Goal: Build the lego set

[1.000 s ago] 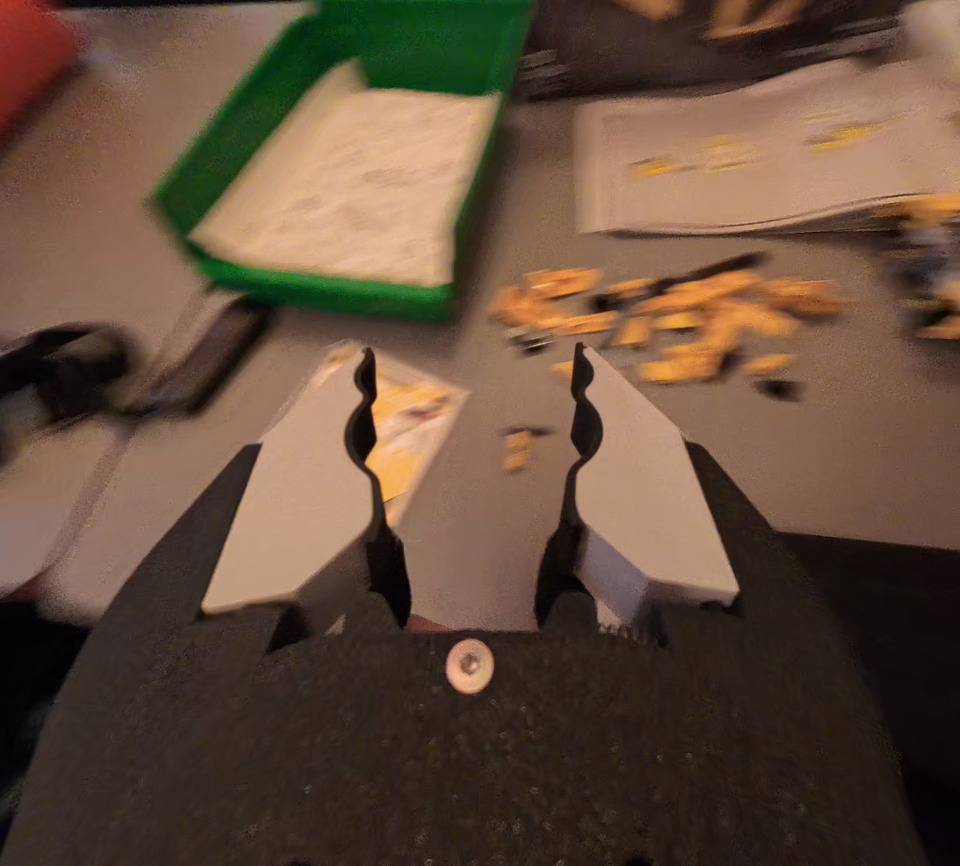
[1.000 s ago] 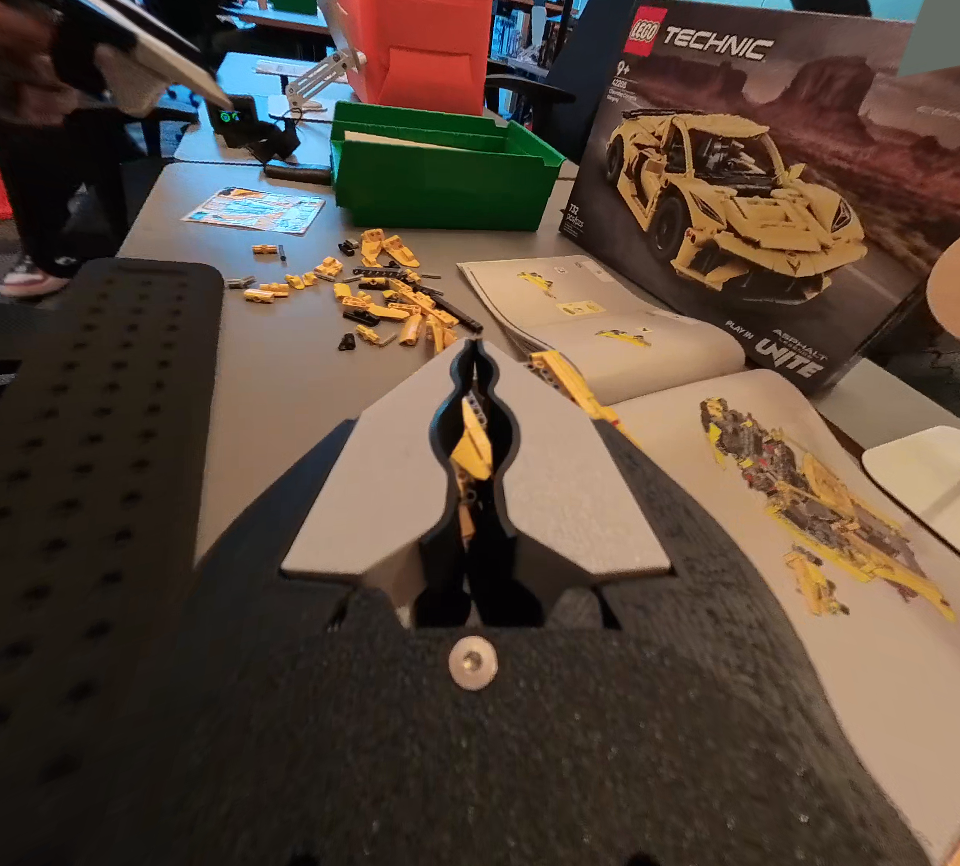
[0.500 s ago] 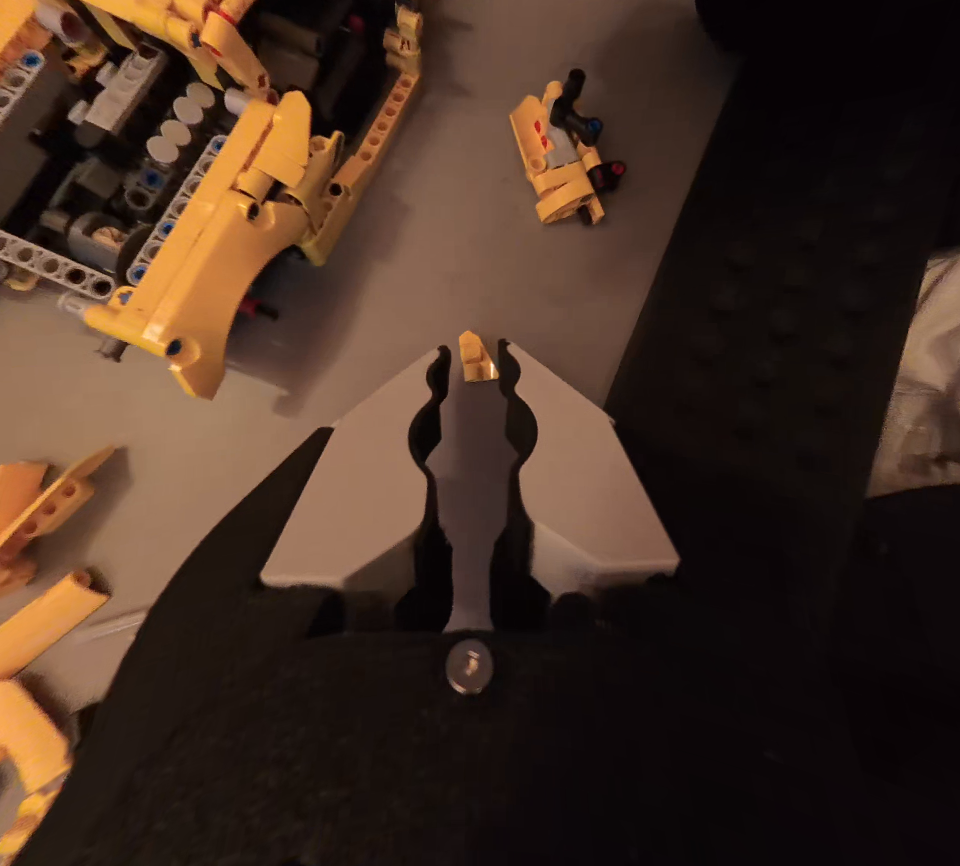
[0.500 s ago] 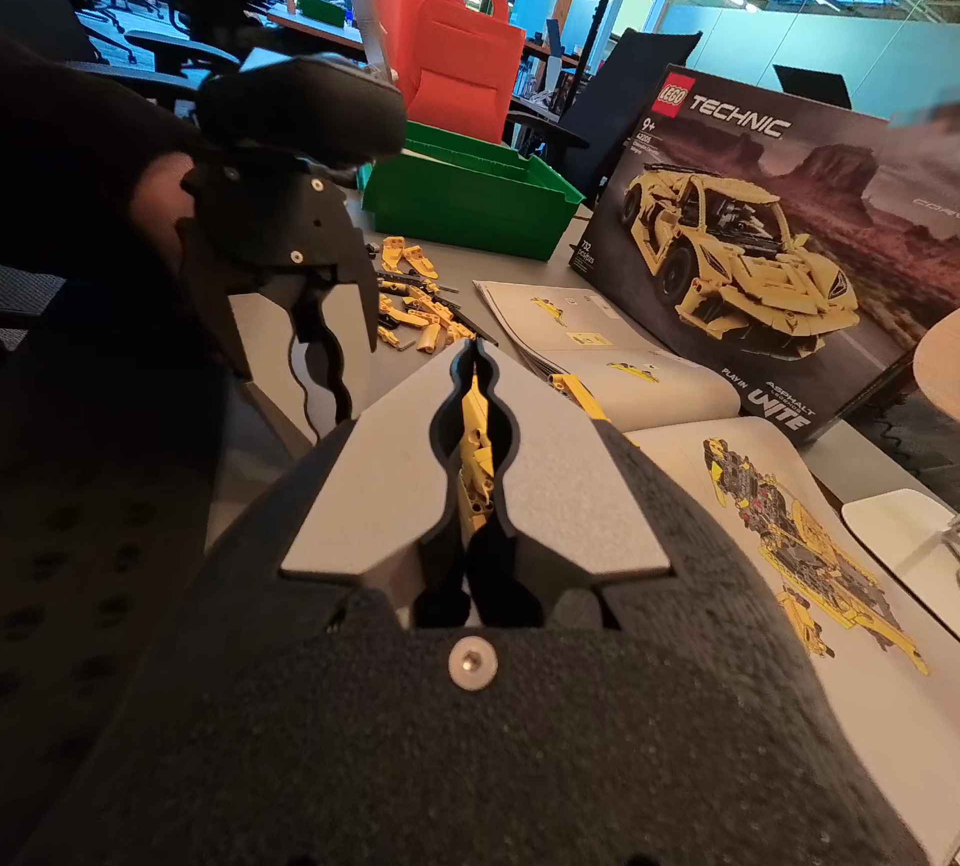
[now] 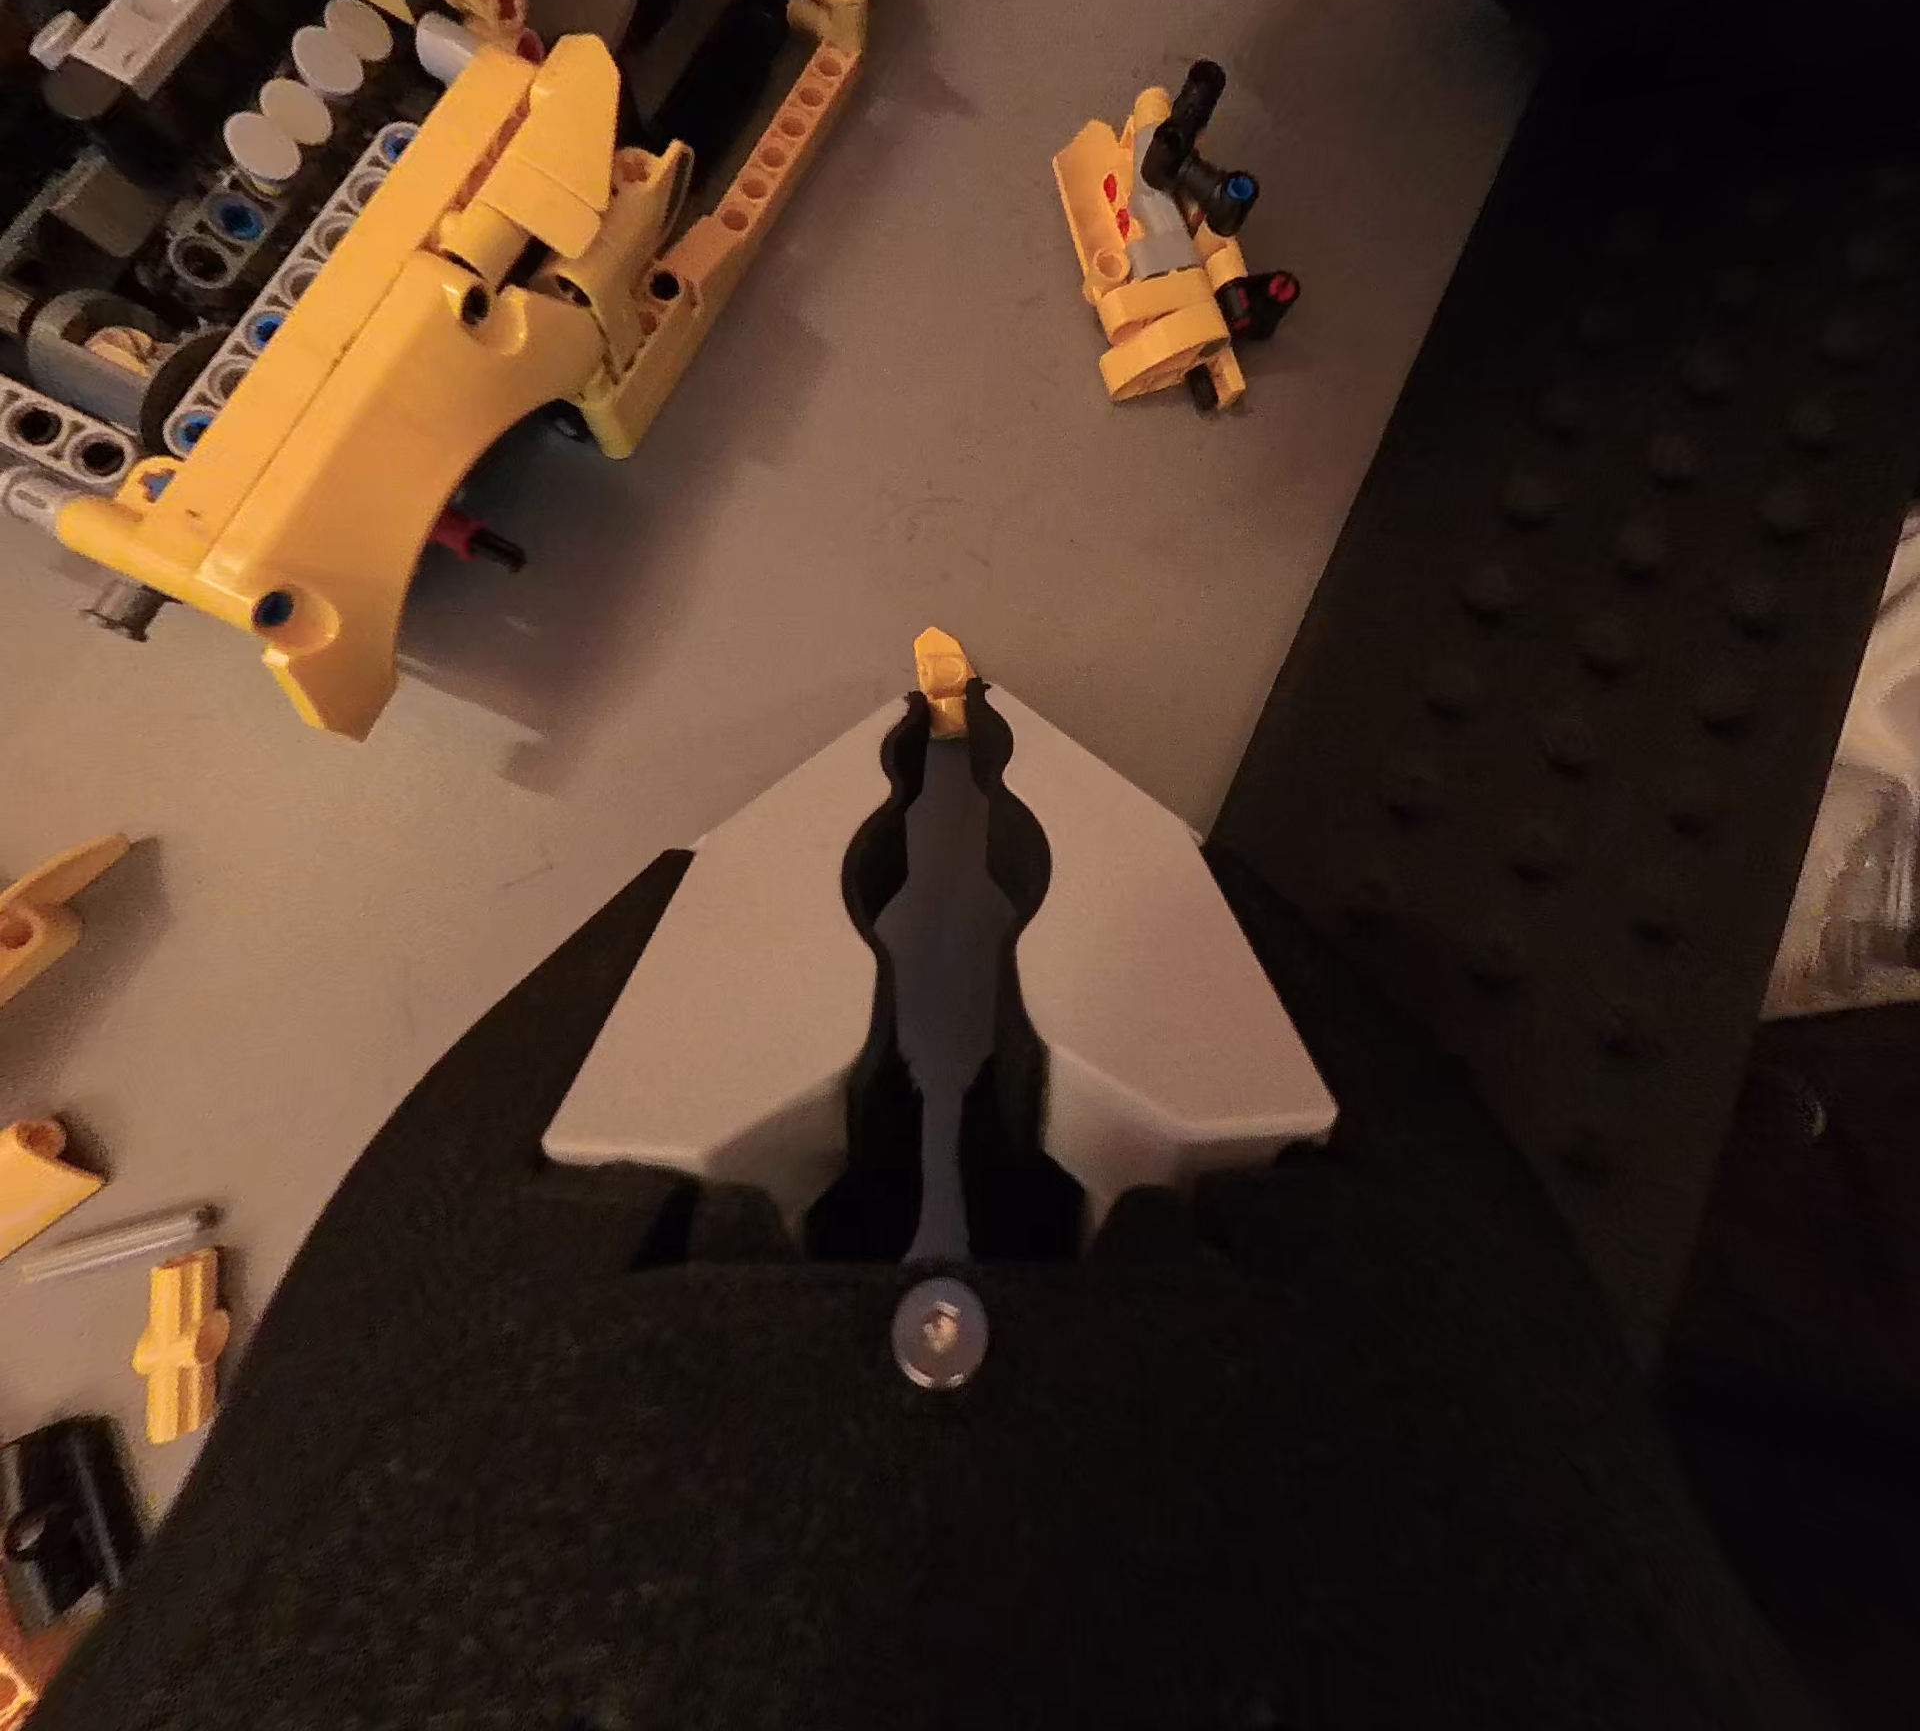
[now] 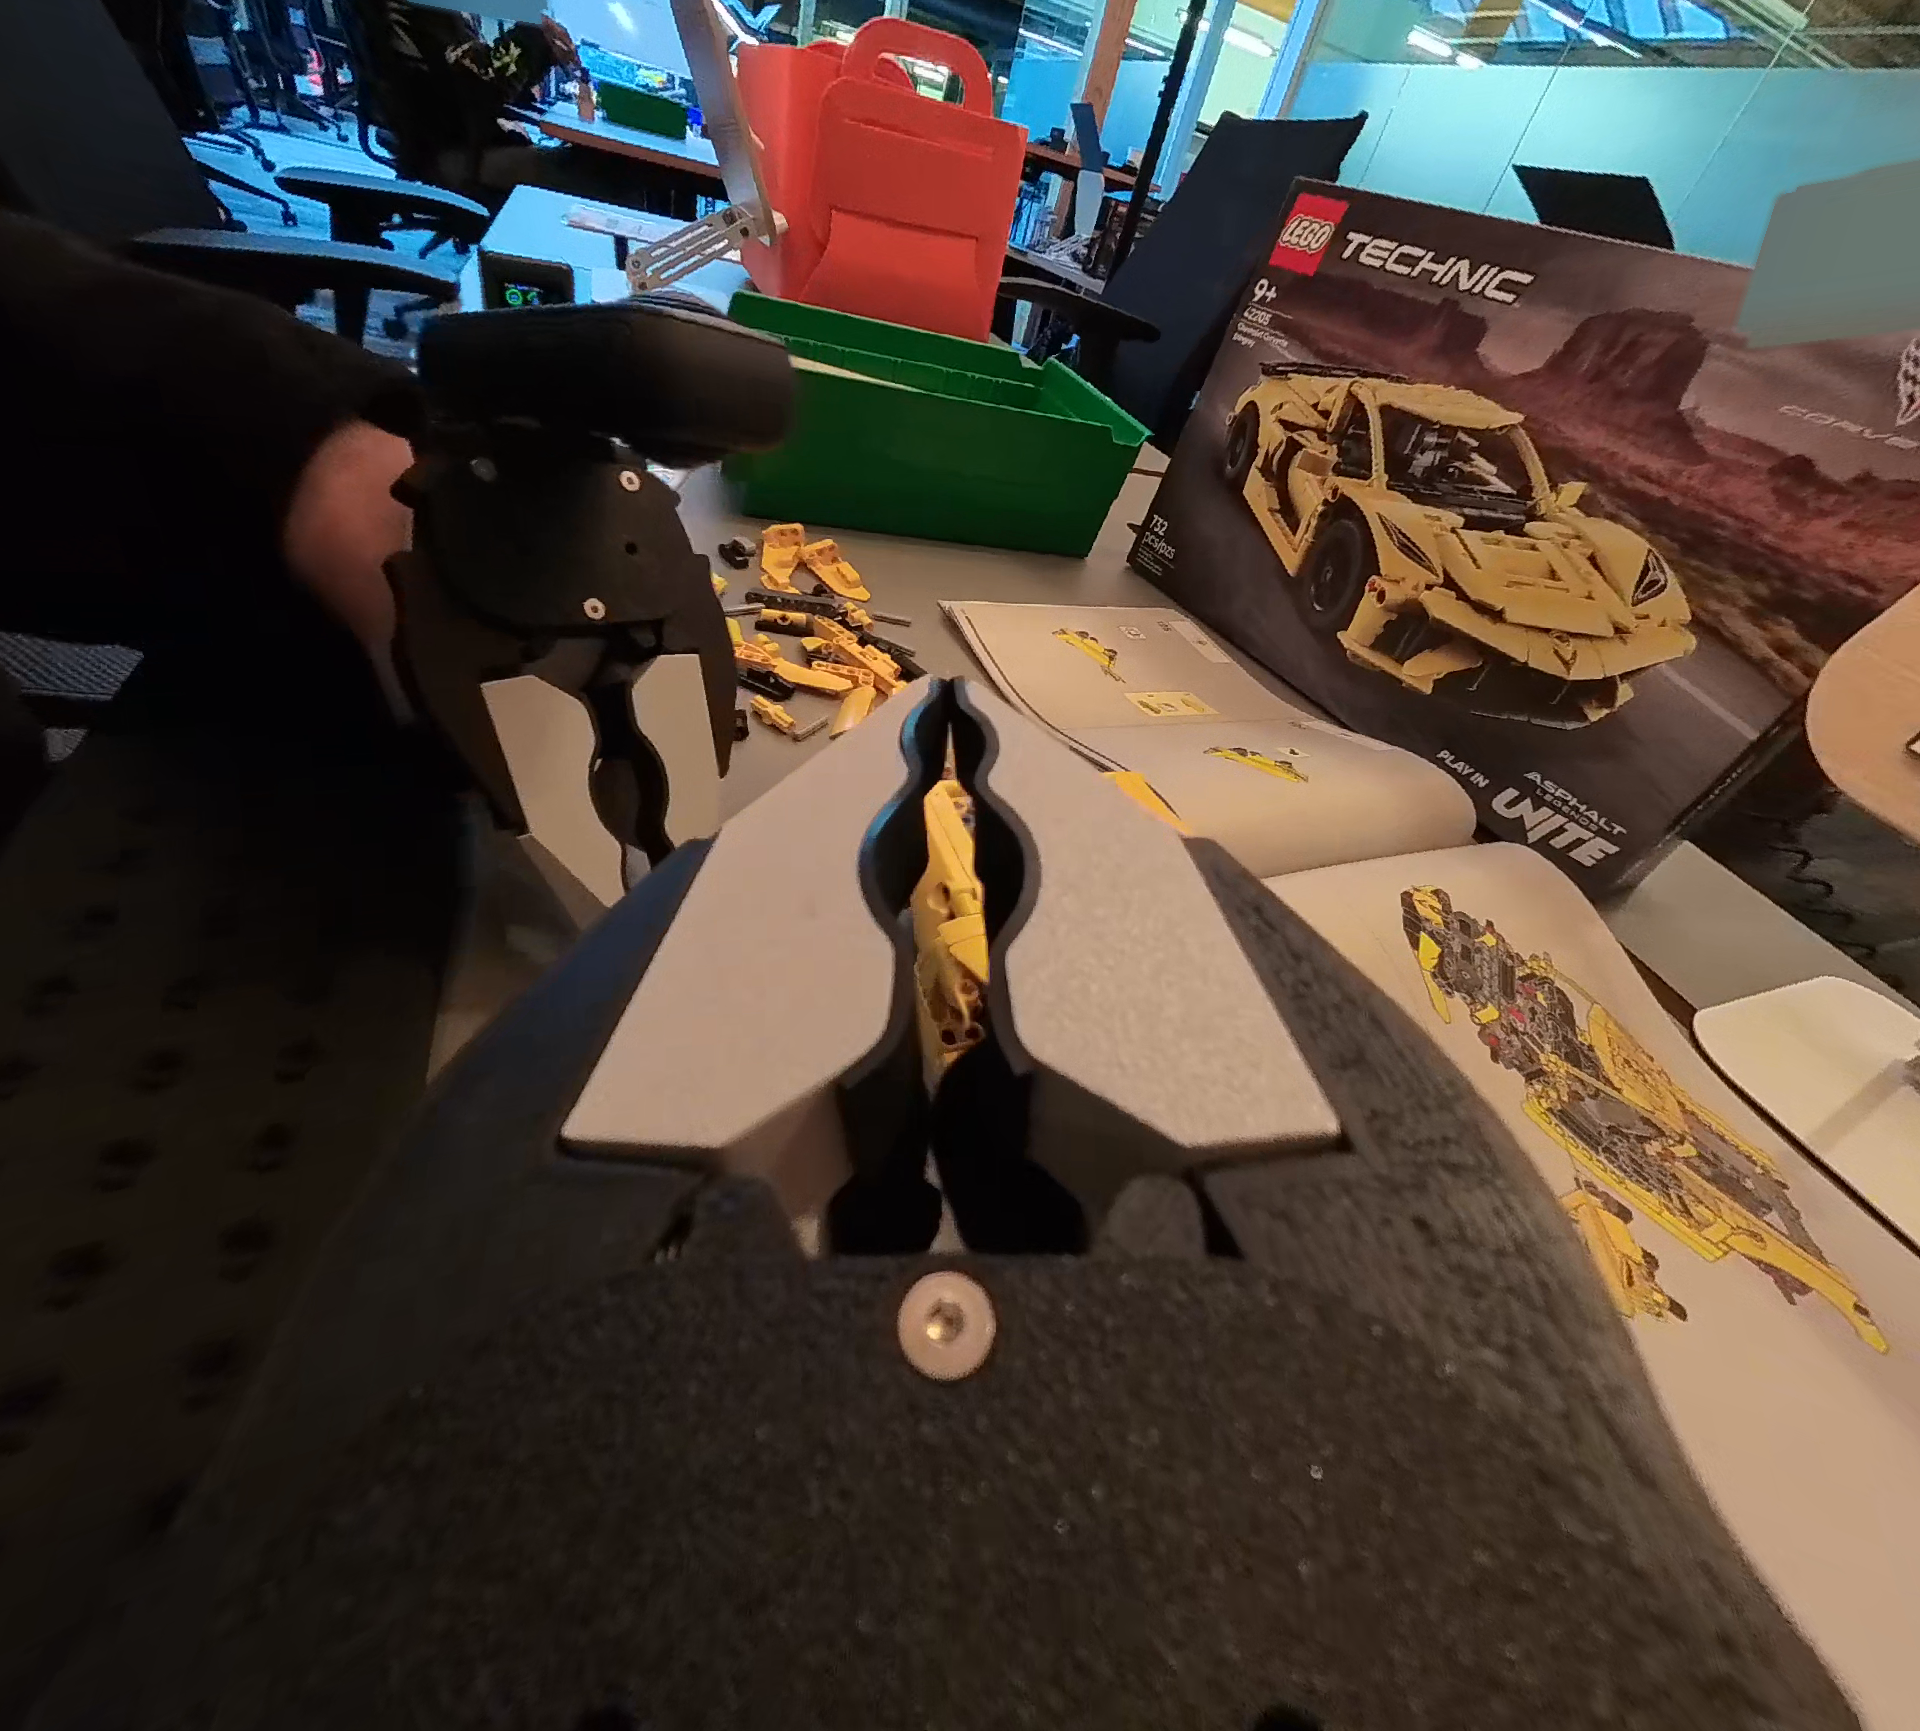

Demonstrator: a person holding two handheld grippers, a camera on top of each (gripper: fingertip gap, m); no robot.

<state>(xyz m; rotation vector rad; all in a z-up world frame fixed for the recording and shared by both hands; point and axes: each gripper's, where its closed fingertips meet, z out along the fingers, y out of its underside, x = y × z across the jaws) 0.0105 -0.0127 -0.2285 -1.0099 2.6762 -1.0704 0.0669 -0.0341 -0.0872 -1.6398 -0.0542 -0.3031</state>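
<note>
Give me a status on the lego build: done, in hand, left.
Done: the yellow car body is partly assembled, and a small subassembly lies beside it. In hand: the left claw pinches a tiny yellow piece; the right claw is shut on a yellow assembly. Left: many loose pieces still lie unused on the table.

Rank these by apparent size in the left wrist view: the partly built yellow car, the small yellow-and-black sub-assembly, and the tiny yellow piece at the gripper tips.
1. Partly built yellow car, though cropped by the frame.
2. Small yellow-and-black sub-assembly.
3. Tiny yellow piece, pinched in the left gripper.
</note>
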